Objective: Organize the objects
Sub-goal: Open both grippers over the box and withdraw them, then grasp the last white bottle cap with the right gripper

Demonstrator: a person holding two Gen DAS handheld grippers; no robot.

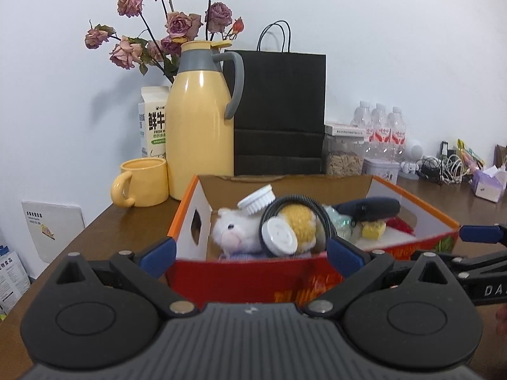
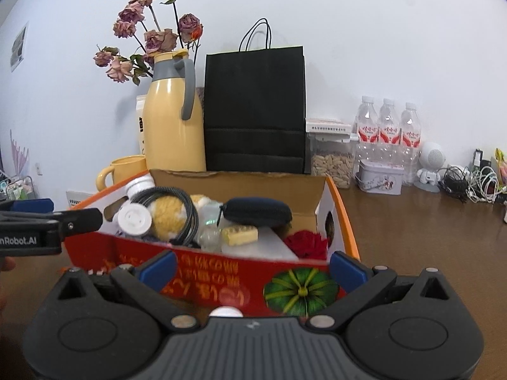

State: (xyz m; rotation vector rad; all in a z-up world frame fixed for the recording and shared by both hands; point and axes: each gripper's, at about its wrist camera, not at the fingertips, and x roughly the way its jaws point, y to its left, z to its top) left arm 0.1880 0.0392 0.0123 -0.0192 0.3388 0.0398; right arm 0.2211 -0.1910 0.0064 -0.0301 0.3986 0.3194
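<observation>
An open cardboard box (image 1: 412,247) with red printed sides and orange edges sits on the brown table (image 1: 126,221), in front of a black paper bag (image 1: 280,110) and a yellow jug (image 1: 199,120). It is filled with a white soft toy (image 1: 234,231), a coiled black cable (image 1: 320,212), a dark pouch (image 2: 258,210) and a white bottle (image 1: 280,234). Both grippers face its near wall: the left gripper (image 1: 250,251) and the right gripper (image 2: 252,264) each have their fingers spread apart, holding nothing.
</observation>
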